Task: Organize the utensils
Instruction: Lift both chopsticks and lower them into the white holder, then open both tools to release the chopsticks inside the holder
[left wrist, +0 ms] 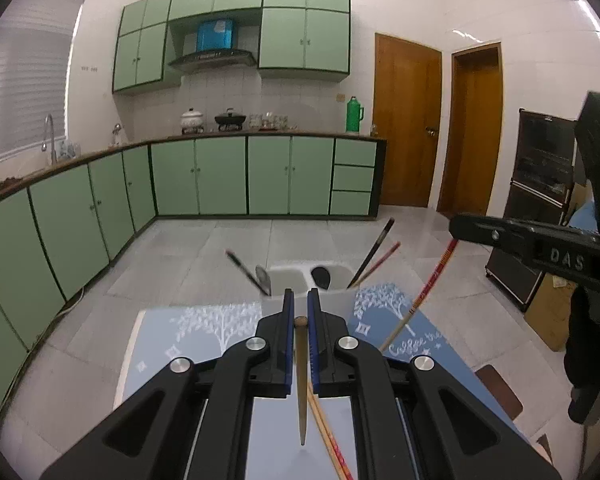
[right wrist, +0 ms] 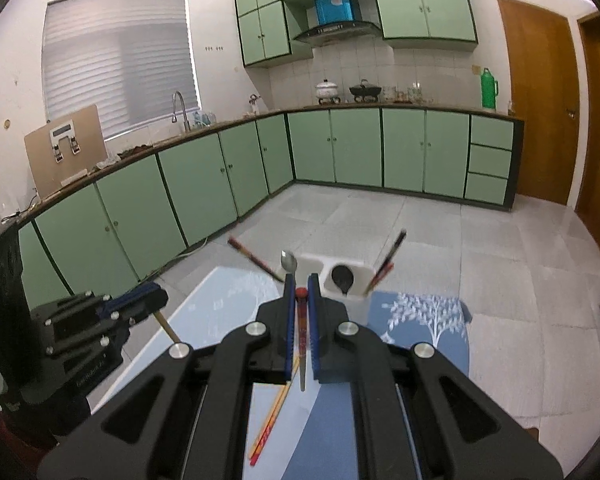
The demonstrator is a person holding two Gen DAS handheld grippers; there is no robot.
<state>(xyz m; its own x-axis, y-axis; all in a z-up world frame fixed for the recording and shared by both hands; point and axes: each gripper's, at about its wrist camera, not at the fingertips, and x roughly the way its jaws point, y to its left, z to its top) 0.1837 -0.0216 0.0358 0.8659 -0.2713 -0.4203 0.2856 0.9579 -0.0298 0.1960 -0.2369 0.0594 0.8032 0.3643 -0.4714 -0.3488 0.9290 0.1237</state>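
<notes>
My left gripper (left wrist: 300,312) is shut on a brown wooden chopstick (left wrist: 301,380) that points back toward the camera. My right gripper (right wrist: 300,292) is shut on a red chopstick (right wrist: 301,320); in the left wrist view that chopstick (left wrist: 428,288) hangs slanting from the right gripper (left wrist: 460,228). A white utensil holder (left wrist: 308,276) stands at the table's far edge, just beyond both grippers. It holds a metal spoon (right wrist: 289,261), a dark spoon (right wrist: 343,277) and dark and red chopsticks (right wrist: 388,264). A red-and-yellow chopstick (right wrist: 272,420) lies on the table under the right gripper.
The table has a blue cloth with white trees (right wrist: 424,320). Green kitchen cabinets (left wrist: 220,176) line the walls beyond a tiled floor. A black cabinet (left wrist: 540,184) and a cardboard box stand at right. The left gripper shows at left in the right wrist view (right wrist: 156,300).
</notes>
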